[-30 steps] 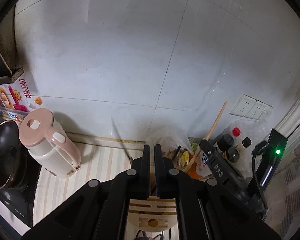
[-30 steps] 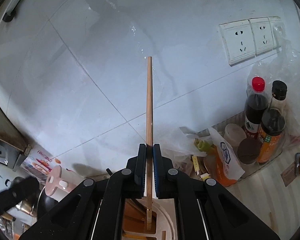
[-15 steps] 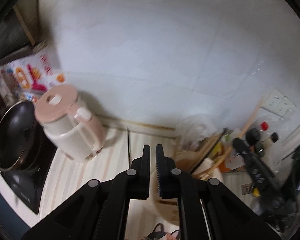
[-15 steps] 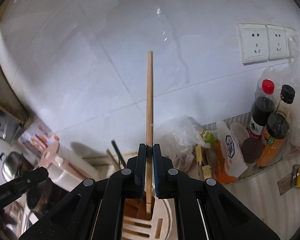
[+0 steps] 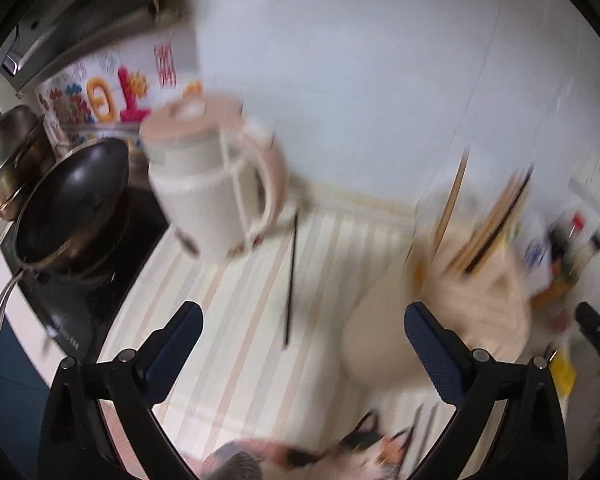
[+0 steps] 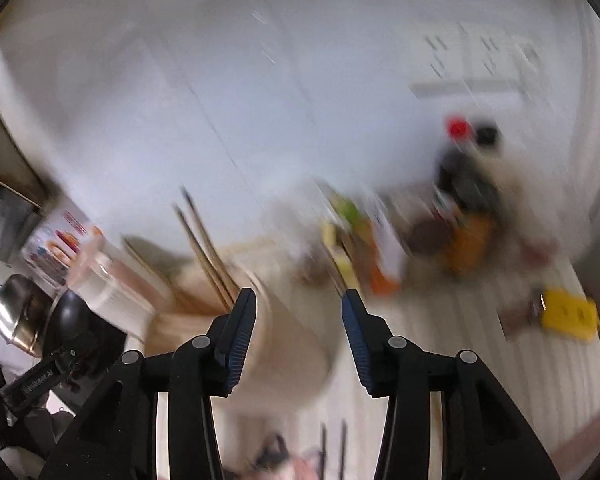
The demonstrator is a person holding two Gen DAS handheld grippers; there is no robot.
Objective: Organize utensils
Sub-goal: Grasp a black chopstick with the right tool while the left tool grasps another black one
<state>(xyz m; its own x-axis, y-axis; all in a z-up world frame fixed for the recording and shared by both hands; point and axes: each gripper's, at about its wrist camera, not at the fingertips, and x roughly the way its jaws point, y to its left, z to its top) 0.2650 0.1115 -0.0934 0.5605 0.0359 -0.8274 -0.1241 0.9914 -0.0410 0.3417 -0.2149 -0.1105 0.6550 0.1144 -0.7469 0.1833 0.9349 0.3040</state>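
Observation:
My left gripper [image 5: 302,320] is opening wide above the striped counter [image 5: 228,320], with nothing between its fingers. A single dark chopstick [image 5: 291,276] lies on the counter just ahead of it. To the right stands the cream utensil holder [image 5: 460,312] with several chopsticks [image 5: 496,224] leaning in it. In the right wrist view my right gripper [image 6: 298,312] is opening, nothing between its pads, just in front of the holder [image 6: 288,344]. Wooden chopsticks [image 6: 208,248] stand in it to the left. Both views are motion-blurred.
A pink and white kettle [image 5: 212,184], a black wok [image 5: 72,200] on a cooktop and a steel pot [image 5: 8,152] stand at the left. Sauce bottles [image 6: 472,184] and packets crowd the back right; a yellow item [image 6: 568,312] lies beyond. Two dark chopsticks [image 6: 332,448] lie near the front.
The right gripper has let go of the wooden chopstick and pulled back with parted jaws. The left gripper has gone from shut to wide open and swung down over the counter.

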